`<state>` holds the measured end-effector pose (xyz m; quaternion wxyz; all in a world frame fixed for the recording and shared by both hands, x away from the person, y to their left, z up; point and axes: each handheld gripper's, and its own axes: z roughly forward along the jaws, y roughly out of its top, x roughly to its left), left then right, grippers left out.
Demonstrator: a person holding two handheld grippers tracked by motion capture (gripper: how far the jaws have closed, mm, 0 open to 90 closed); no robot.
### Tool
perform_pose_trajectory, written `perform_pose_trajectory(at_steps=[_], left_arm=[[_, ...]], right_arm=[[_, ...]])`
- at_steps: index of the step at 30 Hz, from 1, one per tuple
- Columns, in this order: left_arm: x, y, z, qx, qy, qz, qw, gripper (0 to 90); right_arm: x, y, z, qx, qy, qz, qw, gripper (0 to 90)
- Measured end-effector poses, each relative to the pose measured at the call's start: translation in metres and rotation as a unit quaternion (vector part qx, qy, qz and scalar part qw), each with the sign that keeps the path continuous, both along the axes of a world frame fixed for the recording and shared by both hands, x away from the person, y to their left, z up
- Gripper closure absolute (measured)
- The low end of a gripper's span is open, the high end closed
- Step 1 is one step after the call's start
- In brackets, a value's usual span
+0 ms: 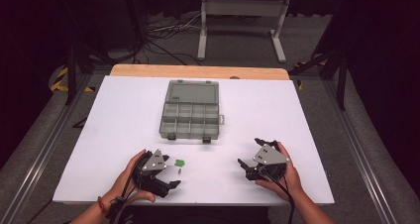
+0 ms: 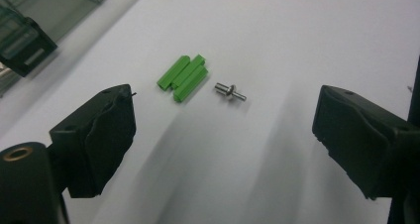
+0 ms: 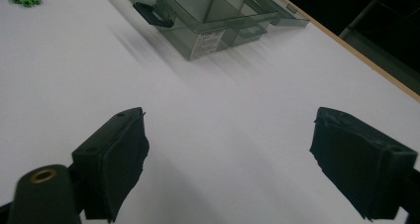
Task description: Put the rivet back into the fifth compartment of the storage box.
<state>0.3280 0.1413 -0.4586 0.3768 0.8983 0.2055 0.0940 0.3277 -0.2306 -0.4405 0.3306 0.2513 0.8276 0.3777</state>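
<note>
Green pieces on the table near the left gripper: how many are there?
3. The green pieces lie side by side, touching, in one small cluster on the white table, just left of the small metal screw in the left gripper view. Another could be hidden beneath.

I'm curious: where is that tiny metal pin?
In the left gripper view, the metal pin lies on the white table, just right of the green bars.
</note>
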Motion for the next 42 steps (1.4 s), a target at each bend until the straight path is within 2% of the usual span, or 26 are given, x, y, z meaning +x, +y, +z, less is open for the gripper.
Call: perform_pose_trajectory(at_steps=[1, 2, 6, 11, 15, 22, 27, 33, 42], left_arm=[[0.0, -0.001, -0.001, 0.008, -0.002, 0.003, 1.0, 11.0], [0.0, -0.002, -0.001, 0.005, 0.001, 0.0, 1.0, 12.3], [0.0, -0.003, -0.001, 0.0, 0.003, -0.007, 1.0, 31.5], [0.0, -0.006, -0.003, 0.009, 0.005, -0.016, 0.9998, 45.6], [0.0, -0.01, -0.003, 0.016, 0.005, -0.022, 0.9996, 48.4], [0.006, -0.015, -0.005, 0.004, 0.014, -0.027, 0.9995, 53.1], [0.008, -0.017, -0.004, 0.004, 0.015, -0.027, 0.9995, 57.5], [0.012, -0.019, -0.004, 0.004, 0.013, -0.031, 0.9994, 59.9], [0.016, -0.017, -0.005, -0.001, 0.006, -0.022, 0.9997, 71.1]], right_arm=[[0.0, 0.0, 0.0, 0.0, 0.0, 0.0, 1.0, 14.6], [0.0, 0.0, 0.0, 0.0, 0.0, 0.0, 1.0, 14.6], [0.0, -0.002, 0.001, 0.002, 0.0, -0.001, 1.0, 14.6], [0.0, -0.002, 0.001, 0.001, -0.001, 0.0, 1.0, 14.6], [0.0, -0.002, 0.0, 0.0, -0.001, 0.0, 1.0, 14.6], [0.001, -0.001, -0.001, -0.002, 0.002, 0.0, 1.0, 14.6], [0.001, -0.001, -0.001, -0.002, 0.001, 0.001, 1.0, 14.6], [0.002, 0.0, -0.002, -0.005, 0.003, 0.003, 1.0, 14.6], [0.002, 0.0, -0.002, -0.007, 0.004, 0.003, 1.0, 14.7]])
